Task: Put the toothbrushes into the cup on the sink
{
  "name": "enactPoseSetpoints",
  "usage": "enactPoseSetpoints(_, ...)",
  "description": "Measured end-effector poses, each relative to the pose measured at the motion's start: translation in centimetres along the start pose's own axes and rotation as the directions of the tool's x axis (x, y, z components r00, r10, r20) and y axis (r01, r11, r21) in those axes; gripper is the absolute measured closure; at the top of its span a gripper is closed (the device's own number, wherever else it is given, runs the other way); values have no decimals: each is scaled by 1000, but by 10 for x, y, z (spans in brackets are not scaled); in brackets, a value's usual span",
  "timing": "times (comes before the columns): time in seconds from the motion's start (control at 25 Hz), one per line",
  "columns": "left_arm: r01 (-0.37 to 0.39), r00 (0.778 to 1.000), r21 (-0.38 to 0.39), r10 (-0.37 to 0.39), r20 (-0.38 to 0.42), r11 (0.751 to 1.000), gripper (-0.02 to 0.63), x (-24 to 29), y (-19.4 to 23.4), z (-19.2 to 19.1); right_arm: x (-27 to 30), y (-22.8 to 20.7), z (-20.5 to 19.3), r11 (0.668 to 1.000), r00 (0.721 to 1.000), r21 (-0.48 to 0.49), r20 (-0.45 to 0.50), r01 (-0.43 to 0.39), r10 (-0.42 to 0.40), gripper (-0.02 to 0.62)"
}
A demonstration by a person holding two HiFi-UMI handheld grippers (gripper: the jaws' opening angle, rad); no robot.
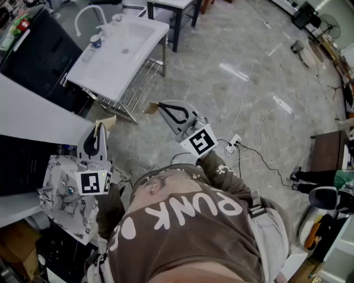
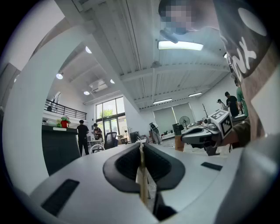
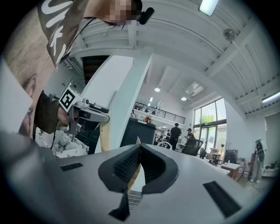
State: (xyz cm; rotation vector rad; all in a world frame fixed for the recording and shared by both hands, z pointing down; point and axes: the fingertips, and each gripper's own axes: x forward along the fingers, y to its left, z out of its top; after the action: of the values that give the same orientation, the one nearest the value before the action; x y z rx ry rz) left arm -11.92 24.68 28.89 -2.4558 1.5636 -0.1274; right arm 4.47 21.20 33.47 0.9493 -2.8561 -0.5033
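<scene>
In the head view a white sink [image 1: 145, 34] on a metal frame stands at the upper left, some way ahead of me. A small blue-and-white cup [image 1: 95, 41] sits on its rim beside the faucet [image 1: 88, 14]. No toothbrush can be made out at this distance. My left gripper [image 1: 103, 125] is held low at the left, its tan-tipped jaws shut with nothing between them. My right gripper [image 1: 151, 107] points toward the sink frame, also shut and holding nothing. Both gripper views tilt up at the ceiling: the left gripper [image 2: 141, 146] and right gripper [image 3: 138, 144] show their pads pressed together.
A black cabinet [image 1: 38, 61] stands left of the sink. A marble-patterned surface [image 1: 63, 202] lies under my left hand. A power strip [image 1: 231, 147] with cables lies on the grey floor at right. Dark table legs [image 1: 177, 25] stand behind the sink. Several people stand far off.
</scene>
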Motion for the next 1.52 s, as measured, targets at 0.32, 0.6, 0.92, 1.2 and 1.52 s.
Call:
enactPoseSetpoints(0.32,-6,1000,5,6,-1,1000,584,1,-1,1,-2,-3,-1,1000,1000,20,14,8,-8,586)
enactPoseSetpoints(0.6,-15,1000,17,15,1,1000,584,12,-4,5,-2,-16,-3,1000,999,31,44,1,-3,584)
enactPoseSetpoints(0.92,-36,999,35,37,-3,999,584,37,-14,9,-5,-46,-11,1000,998,26,67,-2,0,584)
enactPoseSetpoints(1.2,-64,997,27,65,-30,998,584,65,-17,2,1,-80,-27,1000,997,25,79,-17,15,584)
enactPoseSetpoints(1.52,-60,996,12,61,-62,998,584,123,29,-35,62,-125,-68,1000,999,24,41,-17,16,584)
